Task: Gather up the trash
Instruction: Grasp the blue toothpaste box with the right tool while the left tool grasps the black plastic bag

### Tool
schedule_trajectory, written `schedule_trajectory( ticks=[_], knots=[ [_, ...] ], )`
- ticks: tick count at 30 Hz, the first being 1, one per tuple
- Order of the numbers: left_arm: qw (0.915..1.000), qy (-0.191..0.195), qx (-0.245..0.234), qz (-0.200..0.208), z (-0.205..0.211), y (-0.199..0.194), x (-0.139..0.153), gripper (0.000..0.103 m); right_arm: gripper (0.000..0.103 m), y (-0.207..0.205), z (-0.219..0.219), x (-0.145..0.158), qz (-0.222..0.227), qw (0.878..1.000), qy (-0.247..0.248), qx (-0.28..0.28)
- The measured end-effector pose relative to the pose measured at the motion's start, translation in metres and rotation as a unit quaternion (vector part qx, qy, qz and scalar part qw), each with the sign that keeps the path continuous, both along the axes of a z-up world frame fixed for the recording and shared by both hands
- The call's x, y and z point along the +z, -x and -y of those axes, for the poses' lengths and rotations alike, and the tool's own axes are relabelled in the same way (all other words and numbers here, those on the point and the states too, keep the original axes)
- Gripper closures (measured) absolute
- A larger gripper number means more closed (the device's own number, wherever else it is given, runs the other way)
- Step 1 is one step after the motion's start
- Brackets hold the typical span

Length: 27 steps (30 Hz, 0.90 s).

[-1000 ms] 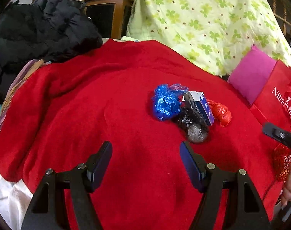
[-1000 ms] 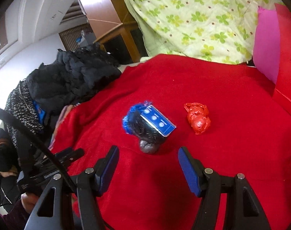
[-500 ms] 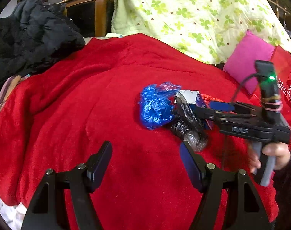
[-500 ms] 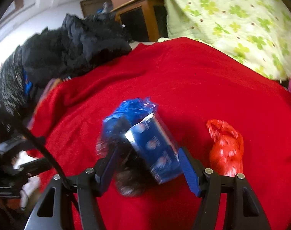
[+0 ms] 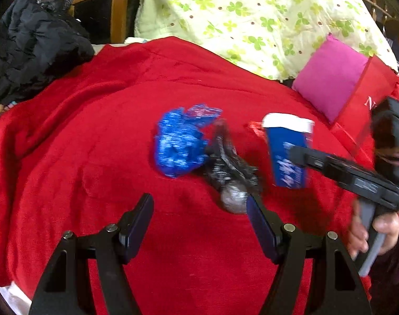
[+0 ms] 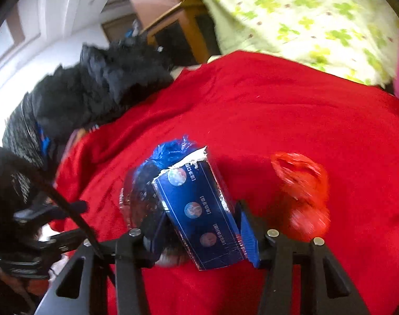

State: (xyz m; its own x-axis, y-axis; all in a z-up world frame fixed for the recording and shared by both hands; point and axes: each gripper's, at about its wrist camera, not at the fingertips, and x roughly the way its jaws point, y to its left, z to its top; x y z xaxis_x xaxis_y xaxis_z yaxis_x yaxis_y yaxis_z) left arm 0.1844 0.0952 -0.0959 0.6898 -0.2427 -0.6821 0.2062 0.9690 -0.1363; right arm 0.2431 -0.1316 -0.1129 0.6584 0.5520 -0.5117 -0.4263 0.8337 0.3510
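Trash lies on a red blanket (image 5: 94, 136): a crumpled blue bag (image 5: 178, 144), a black bag (image 5: 225, 168) with a grey lump at its end, and a red bag (image 6: 301, 191). My right gripper (image 6: 199, 228) is shut on a blue carton (image 6: 202, 212) with a torn white top. In the left wrist view the carton (image 5: 286, 152) is held just above the blanket, right of the black bag. My left gripper (image 5: 199, 220) is open and empty, just in front of the black bag.
A black jacket (image 5: 34, 44) lies at the far left. A green-patterned quilt (image 5: 252, 15) and a pink cushion (image 5: 330, 76) lie at the back right. A red bag with white lettering (image 5: 375, 97) stands at the right edge.
My right gripper has closed on the blue carton and lifted it off the pile, toward the right. My left gripper has moved slightly closer to the trash.
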Motion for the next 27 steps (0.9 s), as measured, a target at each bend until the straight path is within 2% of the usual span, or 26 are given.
schedule_trajectory(
  ticks=[6,10,11,13,14,15,16,18,22,27],
  knots=[
    [0.9991,0.031,-0.024,-0.015,0.033,-0.02,-0.007,0.03,0.051,0.062,0.055,0.007,0.005,0.998,-0.047,-0.051],
    [0.9983,0.045,-0.007,-0.036,0.056,-0.043,-0.022,0.03,0.051,0.102,0.094,0.003,0.004,0.992,-0.081,-0.097],
    [0.9978,0.051,0.001,-0.043,0.059,-0.049,-0.026,0.032,0.051,0.107,0.099,0.003,0.002,0.991,-0.085,-0.104],
    [0.9969,0.049,0.024,-0.057,0.063,-0.057,-0.035,0.053,0.051,0.121,0.111,0.002,0.001,0.989,-0.089,-0.121],
    [0.9962,0.048,0.036,-0.063,0.064,-0.06,-0.039,0.057,0.051,0.126,0.113,0.002,0.002,0.988,-0.089,-0.125],
    [0.9956,0.051,0.04,-0.067,0.065,-0.062,-0.042,0.069,0.051,0.13,0.115,0.003,0.003,0.987,-0.09,-0.129],
    [0.9948,0.057,0.044,-0.072,0.064,-0.063,-0.045,0.072,0.051,0.135,0.117,0.003,0.004,0.987,-0.094,-0.133],
    [0.9941,0.064,0.052,-0.071,0.062,-0.057,-0.046,0.076,0.051,0.141,0.118,0.003,0.003,0.985,-0.105,-0.136],
    [0.995,0.073,0.031,-0.061,0.065,-0.034,-0.037,0.083,0.051,0.156,0.119,0.006,0.009,0.983,-0.122,-0.139],
    [0.9967,0.069,0.012,-0.04,0.072,0.001,-0.02,0.083,0.051,0.17,0.118,0.014,0.021,0.982,-0.124,-0.139]
  ],
)
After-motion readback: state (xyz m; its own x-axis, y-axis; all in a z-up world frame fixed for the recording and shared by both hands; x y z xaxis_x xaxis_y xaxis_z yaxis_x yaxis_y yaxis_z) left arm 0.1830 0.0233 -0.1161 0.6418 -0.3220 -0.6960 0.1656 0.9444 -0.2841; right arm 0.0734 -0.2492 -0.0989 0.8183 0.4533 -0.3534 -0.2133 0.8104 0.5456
